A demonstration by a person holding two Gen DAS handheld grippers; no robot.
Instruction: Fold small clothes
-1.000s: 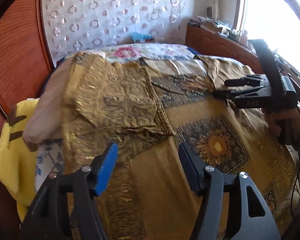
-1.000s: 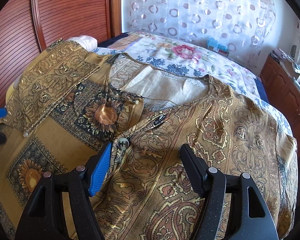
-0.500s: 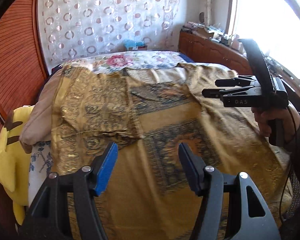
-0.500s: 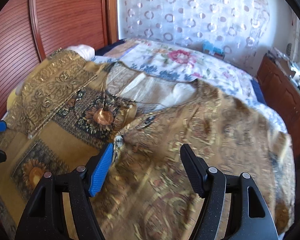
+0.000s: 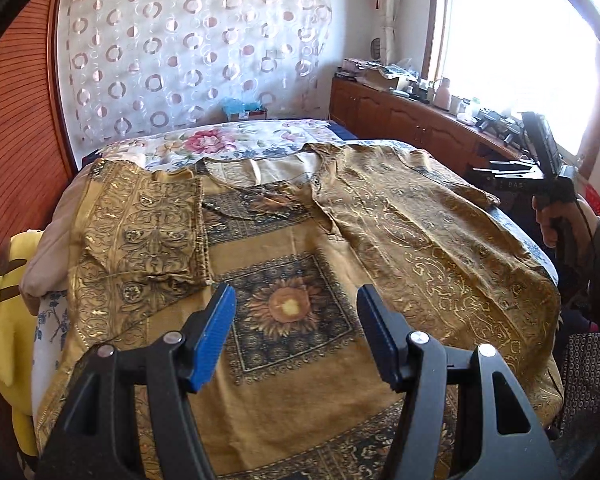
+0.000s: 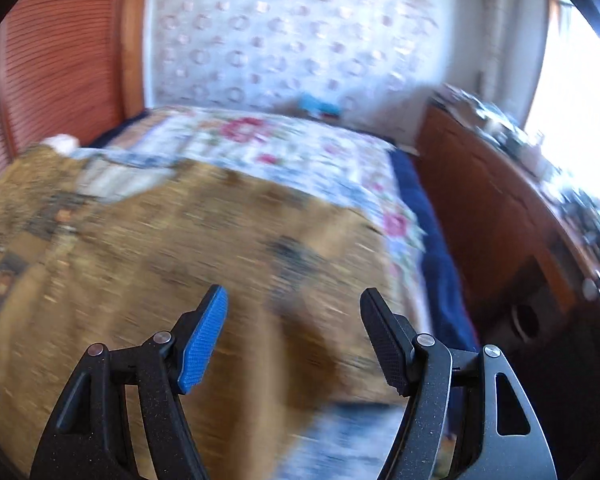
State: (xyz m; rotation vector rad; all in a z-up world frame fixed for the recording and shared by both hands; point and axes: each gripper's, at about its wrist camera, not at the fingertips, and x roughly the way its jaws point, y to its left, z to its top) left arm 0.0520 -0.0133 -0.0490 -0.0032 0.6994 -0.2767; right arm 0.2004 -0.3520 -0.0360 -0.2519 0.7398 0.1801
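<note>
A gold and brown patterned garment (image 5: 292, 264) with sunflower squares lies spread across the bed. Its left sleeve (image 5: 148, 236) is folded in over the body; its right side (image 5: 440, 248) lies flat towards the bed's right edge. My left gripper (image 5: 296, 328) is open and empty, held above the garment's lower middle. My right gripper (image 6: 294, 332) is open and empty above the garment's right part (image 6: 204, 248); that view is blurred by motion. In the left wrist view the right gripper (image 5: 512, 172) shows at the far right, off the bed's edge.
A floral bedsheet (image 5: 228, 144) covers the far end of the bed. A yellow plush toy (image 5: 4, 300) and a beige pillow (image 5: 52, 248) lie at the left edge. A wooden cabinet (image 5: 412, 120) with clutter runs along the right under the window. A wooden panel (image 5: 20, 120) stands on the left.
Both grippers have pulled back and up from the garment. My right gripper swung to the right, off the bed's edge. Both stay open.
</note>
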